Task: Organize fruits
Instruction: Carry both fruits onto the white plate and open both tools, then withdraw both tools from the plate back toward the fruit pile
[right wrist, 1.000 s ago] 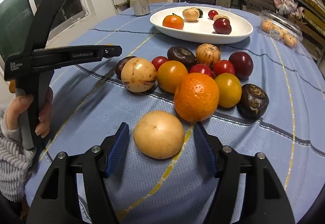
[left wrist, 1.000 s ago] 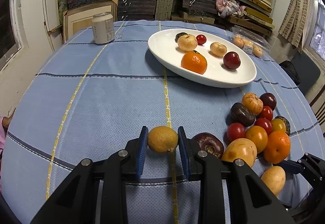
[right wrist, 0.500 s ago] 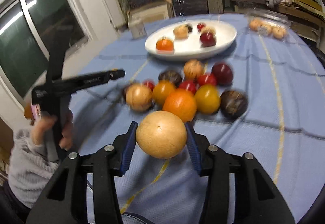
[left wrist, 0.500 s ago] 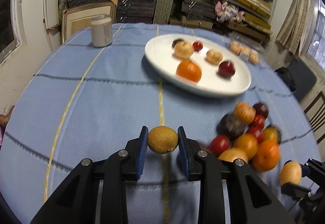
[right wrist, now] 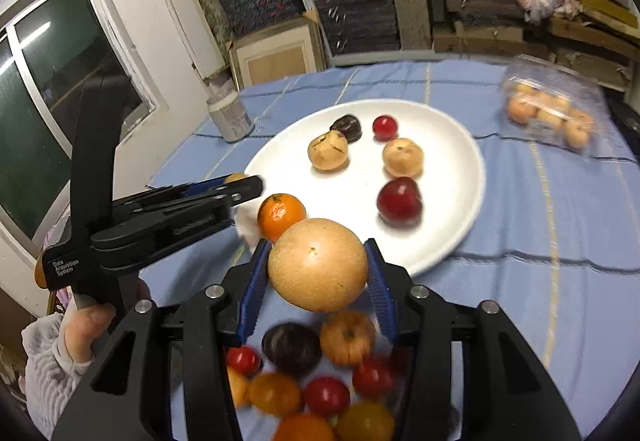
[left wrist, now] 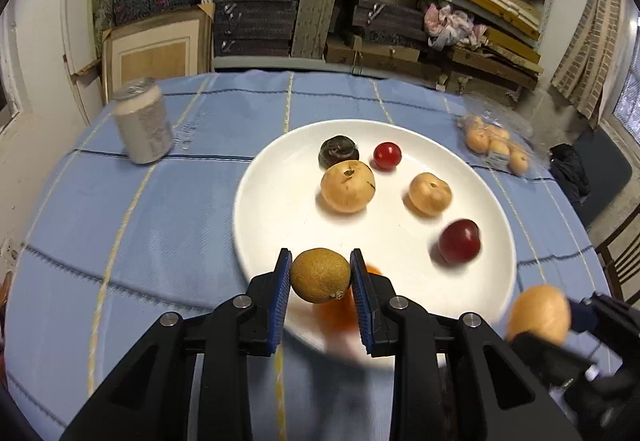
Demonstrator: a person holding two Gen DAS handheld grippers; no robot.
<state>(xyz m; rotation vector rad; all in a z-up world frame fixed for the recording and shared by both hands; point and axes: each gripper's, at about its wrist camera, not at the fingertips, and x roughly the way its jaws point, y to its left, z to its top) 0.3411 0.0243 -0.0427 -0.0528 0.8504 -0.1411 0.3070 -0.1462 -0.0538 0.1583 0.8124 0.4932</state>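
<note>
My left gripper [left wrist: 320, 275] is shut on a small brownish-yellow fruit [left wrist: 316, 277], held above the near rim of the white plate [left wrist: 280, 177]. My right gripper [right wrist: 318, 265] is shut on a large tan round fruit [right wrist: 318, 261], just short of the plate [right wrist: 452, 169]. That tan fruit [left wrist: 538, 315] also shows at the lower right of the left wrist view. On the plate lie an orange [right wrist: 280, 215], a dark red plum [right wrist: 400, 201], two tan fruits, a small red one and a dark one. Several loose fruits [right wrist: 320, 373] lie on the cloth under the right gripper.
A grey can [left wrist: 144, 121] stands at the table's far left. A clear plastic box of small orange fruits [left wrist: 496, 145] sits at the far right. Shelves of stacked boards fill the back wall. A sleeved hand [right wrist: 80, 329] holds the left gripper's handle.
The right gripper shut on the tan fruit and lifted it off the cloth. Both grippers carried their fruits forward from the loose pile to the plate's near rim.
</note>
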